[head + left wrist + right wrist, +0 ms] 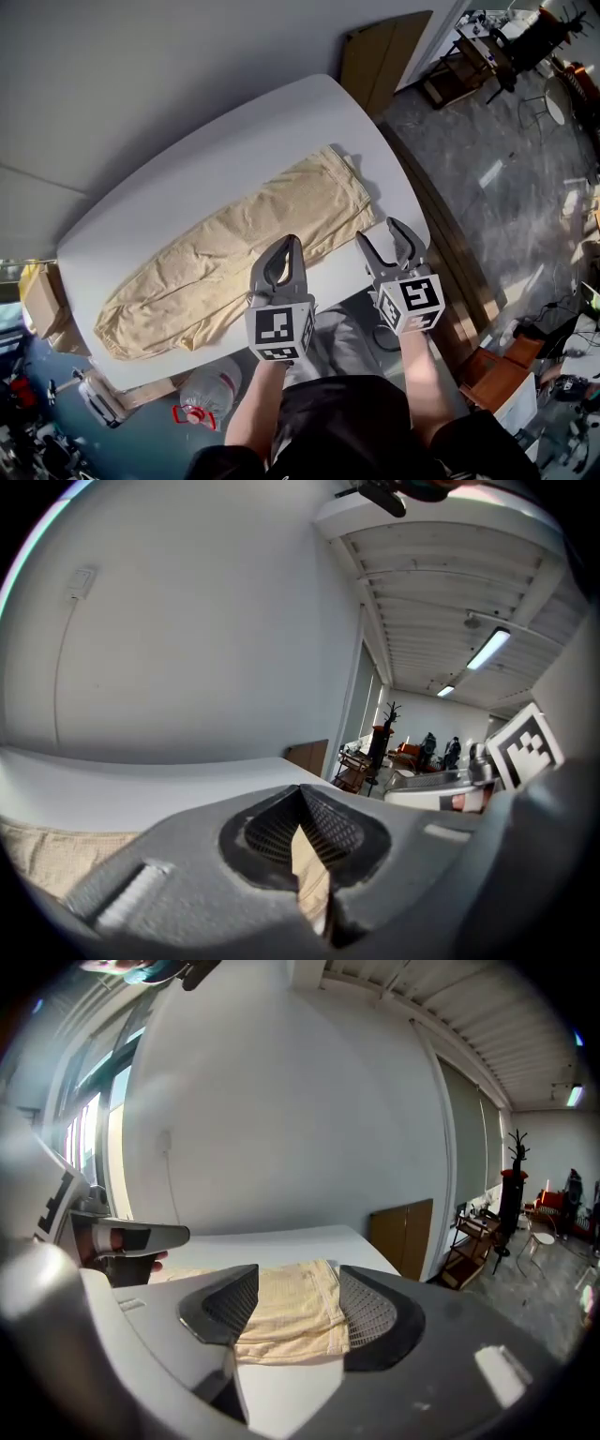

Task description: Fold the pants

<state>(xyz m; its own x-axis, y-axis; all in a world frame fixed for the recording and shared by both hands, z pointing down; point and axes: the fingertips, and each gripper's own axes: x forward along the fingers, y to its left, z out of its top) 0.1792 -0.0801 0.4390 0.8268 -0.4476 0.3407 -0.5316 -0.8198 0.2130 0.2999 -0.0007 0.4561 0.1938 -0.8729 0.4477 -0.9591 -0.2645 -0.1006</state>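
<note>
Pants (234,262) lay full length on the table (187,159), no crosswise fold made yet; your left gripper (292,244) was pressed together empty, your right gripper (378,232) spread, gripping nothing.

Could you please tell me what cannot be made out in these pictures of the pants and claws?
Head view: the left claw covers part of the near edge of the pants; whether it touches the cloth cannot be told.
Left gripper view: that claw's own body hides most of the pants.
Right gripper view: the body of the right claw covers the pants except one end.
</note>
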